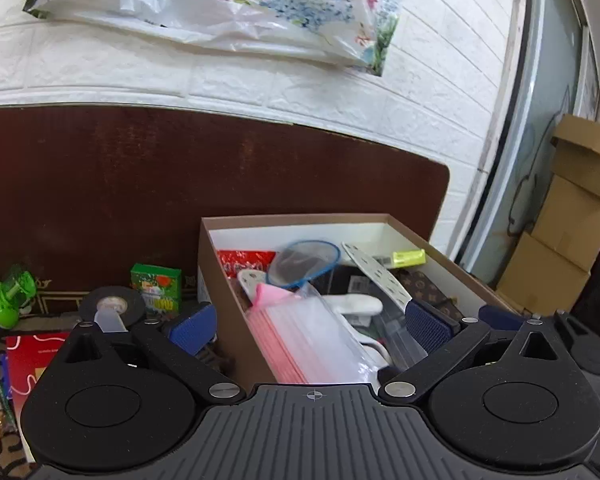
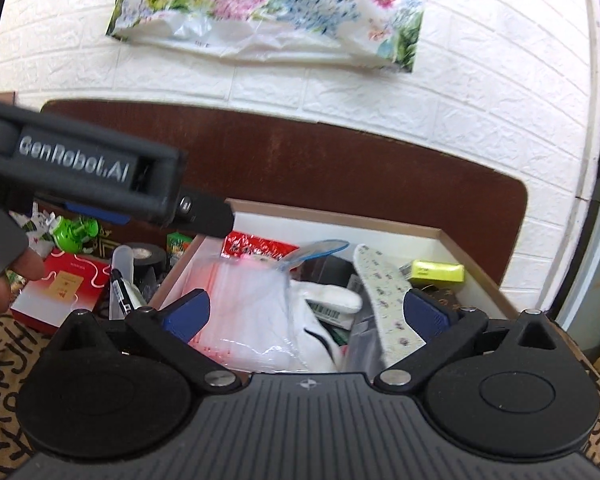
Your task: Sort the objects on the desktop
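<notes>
Right wrist view, one box (image 2: 452, 240), two tools, left tool (image 1: 316, 328) and right tool (image 2: 312, 312) both spread apart

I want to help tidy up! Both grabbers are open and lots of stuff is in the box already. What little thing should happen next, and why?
Probably swing the left gripper left toward the black tape roll and lower over it. Both grippers are open and hold nothing, the box already holds many items, and the tape roll, green box and red box still lie outside it.
</notes>
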`<action>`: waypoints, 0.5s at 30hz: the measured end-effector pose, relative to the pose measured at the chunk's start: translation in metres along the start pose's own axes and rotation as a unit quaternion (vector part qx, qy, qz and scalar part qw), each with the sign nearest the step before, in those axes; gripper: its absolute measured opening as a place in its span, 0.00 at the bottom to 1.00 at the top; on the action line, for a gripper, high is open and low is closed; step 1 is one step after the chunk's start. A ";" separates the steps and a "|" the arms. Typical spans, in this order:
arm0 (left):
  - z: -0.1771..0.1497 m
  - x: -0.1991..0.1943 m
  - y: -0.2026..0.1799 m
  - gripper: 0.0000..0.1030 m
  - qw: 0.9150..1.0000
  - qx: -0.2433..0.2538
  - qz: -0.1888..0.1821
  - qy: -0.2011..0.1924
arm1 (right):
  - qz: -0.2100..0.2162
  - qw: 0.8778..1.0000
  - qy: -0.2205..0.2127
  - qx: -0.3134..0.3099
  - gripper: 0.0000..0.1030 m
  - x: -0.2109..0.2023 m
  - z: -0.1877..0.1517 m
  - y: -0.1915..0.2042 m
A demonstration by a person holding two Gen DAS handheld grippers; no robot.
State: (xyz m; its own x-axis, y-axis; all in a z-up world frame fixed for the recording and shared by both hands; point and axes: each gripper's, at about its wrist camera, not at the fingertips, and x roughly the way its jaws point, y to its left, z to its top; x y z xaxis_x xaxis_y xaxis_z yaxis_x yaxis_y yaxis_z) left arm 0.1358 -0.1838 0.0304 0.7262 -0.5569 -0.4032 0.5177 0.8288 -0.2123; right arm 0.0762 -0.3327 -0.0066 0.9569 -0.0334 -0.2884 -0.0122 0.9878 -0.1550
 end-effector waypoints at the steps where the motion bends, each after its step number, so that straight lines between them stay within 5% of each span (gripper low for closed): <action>1: -0.001 -0.003 -0.004 1.00 1.000 0.005 0.000 0.004 | -0.003 1.000 -0.003 0.002 0.99 -0.005 0.001 -0.002; 8: -0.012 -0.028 -0.037 1.00 0.998 0.046 0.026 0.020 | -0.030 0.999 -0.013 0.014 0.99 -0.042 0.001 -0.024; 15: -0.030 -0.046 -0.059 1.00 0.997 0.034 0.045 0.048 | -0.066 0.998 0.002 0.018 0.99 -0.079 -0.010 -0.043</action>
State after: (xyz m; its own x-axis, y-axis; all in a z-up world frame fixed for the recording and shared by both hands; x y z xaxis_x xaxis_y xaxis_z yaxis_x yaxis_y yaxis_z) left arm 0.0583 -0.2051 0.0347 0.7269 -0.4695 -0.5012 0.4840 0.8680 -0.1111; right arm -0.0020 -0.3742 0.0137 0.9485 -0.1634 -0.2712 0.1236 0.9797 -0.1577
